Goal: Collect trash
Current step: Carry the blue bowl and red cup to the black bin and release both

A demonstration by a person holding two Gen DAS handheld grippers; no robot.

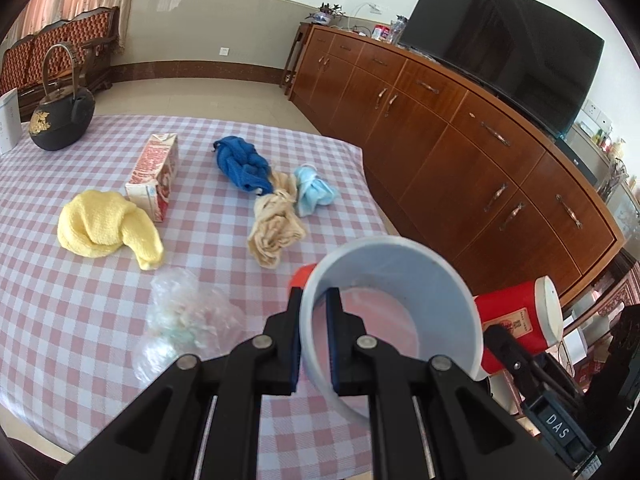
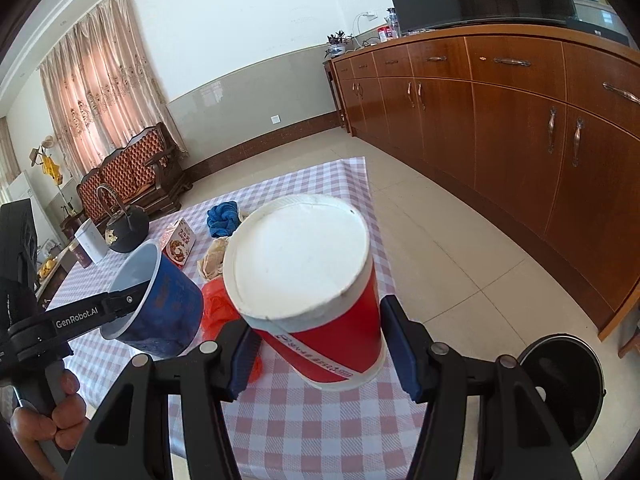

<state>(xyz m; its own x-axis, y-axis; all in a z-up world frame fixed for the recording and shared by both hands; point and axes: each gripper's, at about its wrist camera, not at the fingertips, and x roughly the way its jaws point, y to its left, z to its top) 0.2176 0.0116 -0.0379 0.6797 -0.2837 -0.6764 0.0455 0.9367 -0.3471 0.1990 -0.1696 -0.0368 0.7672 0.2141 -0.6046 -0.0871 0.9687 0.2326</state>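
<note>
Two cups are lifted: your left gripper (image 1: 314, 336) jaws pinch the blue cup (image 2: 160, 312) wall, right gripper (image 2: 320, 344) jaws clamp the red cup (image 2: 320, 320), both carried toward the bin (image 2: 560, 384).

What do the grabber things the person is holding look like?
Each gripper is black plastic, with angular linkage arms joined by round silver pins and dark blue pads on its fingers. The left gripper carries white "GenRobot.AI" lettering on its side. The right gripper has a small "DAS" label. No sleeves or cables show.

black gripper (image 1: 314, 344), blue pads, silver screws, genrobot.ai lettering.
</note>
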